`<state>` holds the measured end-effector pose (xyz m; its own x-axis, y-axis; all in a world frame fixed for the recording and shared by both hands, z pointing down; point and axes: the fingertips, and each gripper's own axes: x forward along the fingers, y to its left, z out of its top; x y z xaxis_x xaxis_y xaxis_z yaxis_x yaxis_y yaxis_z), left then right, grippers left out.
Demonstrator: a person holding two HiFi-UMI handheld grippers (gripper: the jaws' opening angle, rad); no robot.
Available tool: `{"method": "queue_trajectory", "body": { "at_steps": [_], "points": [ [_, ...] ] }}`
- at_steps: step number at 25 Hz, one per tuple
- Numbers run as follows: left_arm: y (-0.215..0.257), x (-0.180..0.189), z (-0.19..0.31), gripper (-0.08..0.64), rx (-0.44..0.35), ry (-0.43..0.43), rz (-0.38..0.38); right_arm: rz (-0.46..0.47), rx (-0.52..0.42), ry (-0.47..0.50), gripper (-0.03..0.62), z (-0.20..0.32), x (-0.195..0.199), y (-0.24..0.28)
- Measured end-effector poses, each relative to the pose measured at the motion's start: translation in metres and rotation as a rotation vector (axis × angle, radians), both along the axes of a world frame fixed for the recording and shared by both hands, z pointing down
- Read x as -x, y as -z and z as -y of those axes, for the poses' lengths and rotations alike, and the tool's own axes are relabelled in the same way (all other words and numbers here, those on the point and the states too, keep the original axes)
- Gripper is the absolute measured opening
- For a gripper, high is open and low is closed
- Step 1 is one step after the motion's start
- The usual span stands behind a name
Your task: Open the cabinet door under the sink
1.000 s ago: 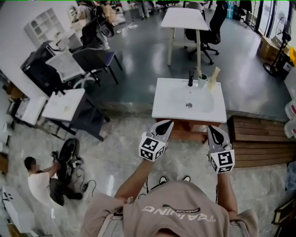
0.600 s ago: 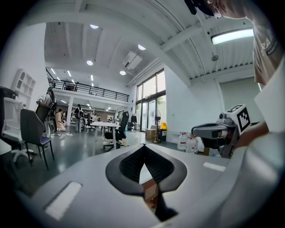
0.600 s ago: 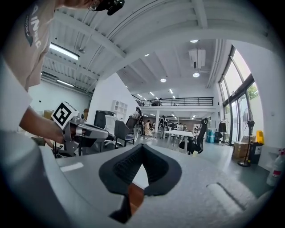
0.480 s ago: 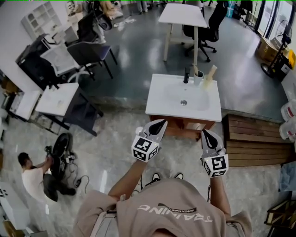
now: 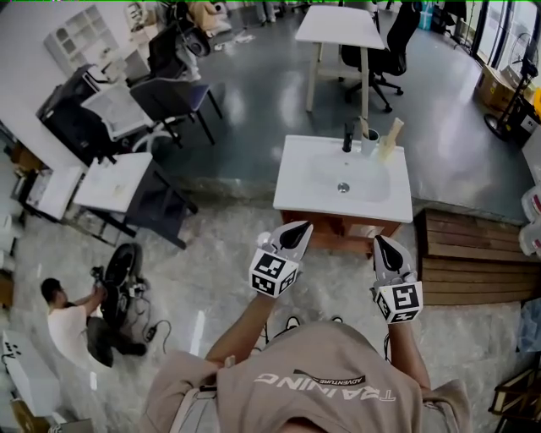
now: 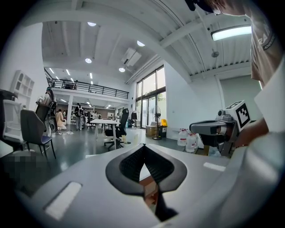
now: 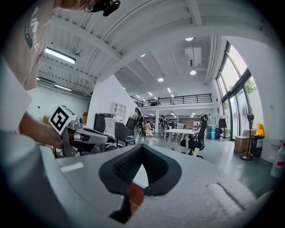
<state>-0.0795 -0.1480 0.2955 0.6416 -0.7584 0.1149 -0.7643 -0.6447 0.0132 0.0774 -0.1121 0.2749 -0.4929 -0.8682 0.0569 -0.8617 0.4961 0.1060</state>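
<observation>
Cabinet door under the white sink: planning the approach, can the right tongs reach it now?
Probably yes: the right tongs hang shut just before the brown wooden cabinet under the white sink, nothing between them.

Probably an open office-workshop: desks (image 5: 338, 25), swivel chairs (image 5: 385, 52), mezzanine railing (image 7: 174, 99).
</observation>
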Motion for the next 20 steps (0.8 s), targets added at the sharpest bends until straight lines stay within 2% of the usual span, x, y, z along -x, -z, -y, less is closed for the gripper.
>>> {"method": "queue_trajectory", "body": {
  "at_steps": [5,11,20],
  "points": [
    [-0.004,0.010,-0.005,0.015,0.018,0.027,0.005,-0.003,-0.011,0.028,0.002,0.004,0.006,0.004],
    [-0.006,0.008,-0.016,0.015,0.019,0.010,0.010,0.009,-0.015,0.040,0.002,0.004,0.011,0.004],
    [-0.008,0.020,-0.017,0.015,0.028,0.031,0.011,0.018,-0.027,0.054,0.002,0.001,0.019,0.006]
  ]
}}
